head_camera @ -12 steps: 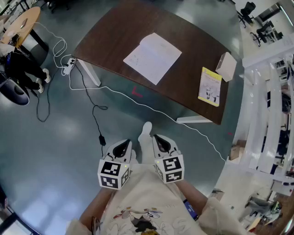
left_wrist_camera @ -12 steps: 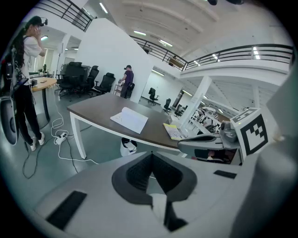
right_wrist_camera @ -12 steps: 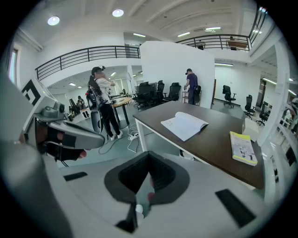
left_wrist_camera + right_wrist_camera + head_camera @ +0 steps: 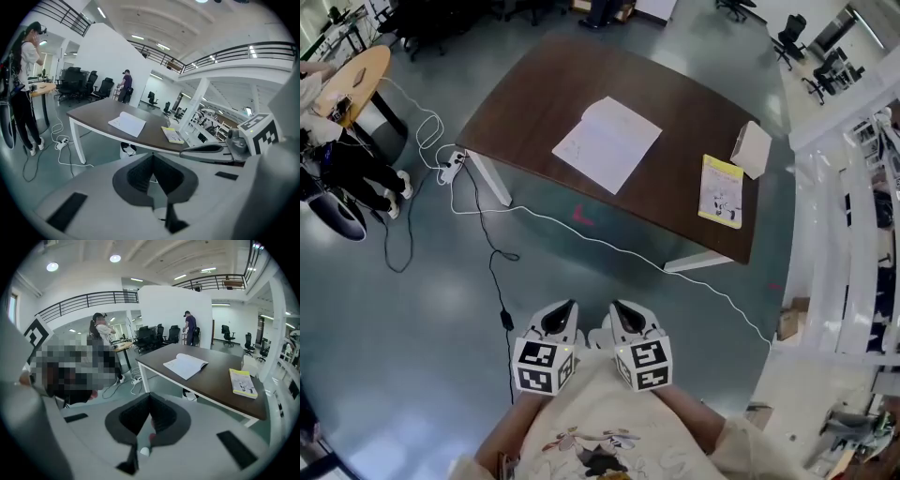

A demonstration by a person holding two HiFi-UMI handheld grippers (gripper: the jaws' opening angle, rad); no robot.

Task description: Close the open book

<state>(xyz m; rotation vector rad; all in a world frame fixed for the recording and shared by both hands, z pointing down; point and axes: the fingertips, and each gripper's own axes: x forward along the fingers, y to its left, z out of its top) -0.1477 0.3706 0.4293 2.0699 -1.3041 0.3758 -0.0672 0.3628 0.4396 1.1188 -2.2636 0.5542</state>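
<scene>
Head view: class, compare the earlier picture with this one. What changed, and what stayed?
The person's shoe, stretched forward before, is drawn back between the grippers. The table sits lower in the view, its far edge now showing. Nothing was gripped or released: left gripper and right gripper stay shut and empty; the open book lies unchanged.

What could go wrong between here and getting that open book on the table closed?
The white cable crosses the floor in front of the table: a trip hazard. The open book has loosely arched pages, so the shut left gripper or right gripper might crease them. The yellow book near the table's edge might get knocked off.
</scene>
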